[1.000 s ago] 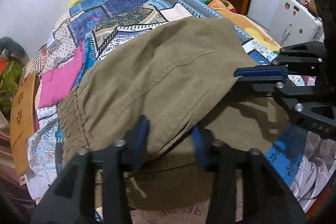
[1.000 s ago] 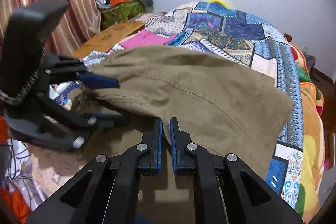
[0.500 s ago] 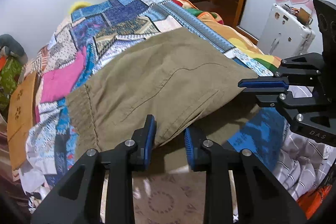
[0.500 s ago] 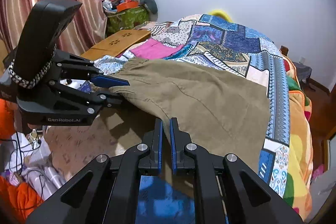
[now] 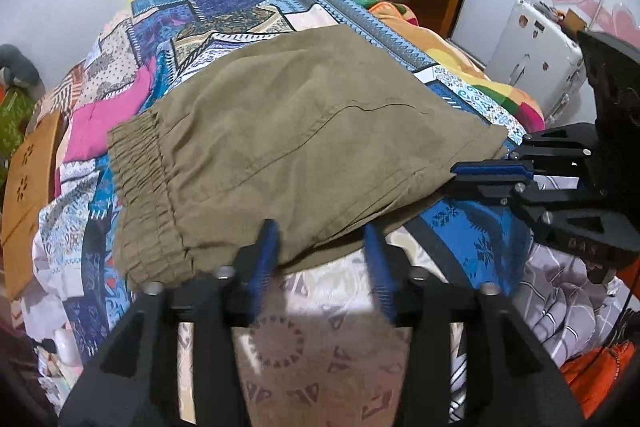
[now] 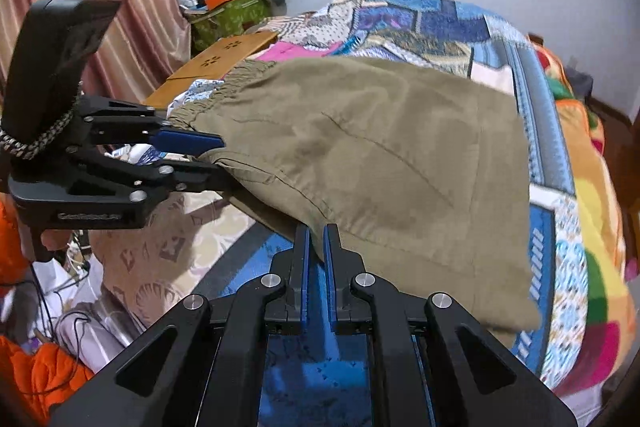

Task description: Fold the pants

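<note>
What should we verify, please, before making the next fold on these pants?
1. Right gripper holds the pants: ok, fingers closed on the near edge.
2. Left gripper holds the pants: not ok, fingers stand apart around the edge.
3. Top layer smooth: ok, only slight creases.
4. Waistband layers aligned: cannot tell, the lower layer is hidden.
5. Bedspread beyond the pants free for folding: ok.
</note>
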A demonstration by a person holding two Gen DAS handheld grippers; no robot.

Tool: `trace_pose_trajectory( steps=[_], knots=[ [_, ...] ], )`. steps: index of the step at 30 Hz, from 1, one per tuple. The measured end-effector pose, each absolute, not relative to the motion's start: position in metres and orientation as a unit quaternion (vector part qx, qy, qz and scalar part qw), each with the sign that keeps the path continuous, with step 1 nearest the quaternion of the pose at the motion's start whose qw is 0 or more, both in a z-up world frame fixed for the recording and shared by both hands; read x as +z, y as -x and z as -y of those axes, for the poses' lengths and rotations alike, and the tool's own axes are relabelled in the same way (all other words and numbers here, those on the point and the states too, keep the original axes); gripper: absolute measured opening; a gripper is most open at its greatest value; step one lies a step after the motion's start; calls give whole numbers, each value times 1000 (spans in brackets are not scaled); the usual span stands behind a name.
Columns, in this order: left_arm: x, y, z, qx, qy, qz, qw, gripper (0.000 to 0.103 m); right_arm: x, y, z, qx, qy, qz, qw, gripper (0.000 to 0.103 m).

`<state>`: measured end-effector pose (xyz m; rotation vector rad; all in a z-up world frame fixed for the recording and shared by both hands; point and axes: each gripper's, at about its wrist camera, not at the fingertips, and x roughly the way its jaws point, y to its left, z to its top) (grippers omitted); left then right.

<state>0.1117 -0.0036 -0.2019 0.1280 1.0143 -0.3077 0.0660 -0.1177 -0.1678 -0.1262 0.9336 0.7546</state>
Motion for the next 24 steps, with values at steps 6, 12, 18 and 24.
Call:
trace_pose_trajectory(
  steps=[6,12,18,24],
  knots=[
    [-187,-105,-30,-125,-12,-474,872,59,-164,-66,134,336,47,-446,828,15],
    [-171,-112,-78,-69,25,-452,889,67,-149,-73,165,298,39,-429,852,27],
    [-189,-134,-108,-27,73,-475,876,67,-146,-99,202,235,-6,-426,874,36],
    [-224,-139,-111,-35,120,-510,851,69,-166,-110,210,208,-35,-455,866,36]
  ],
)
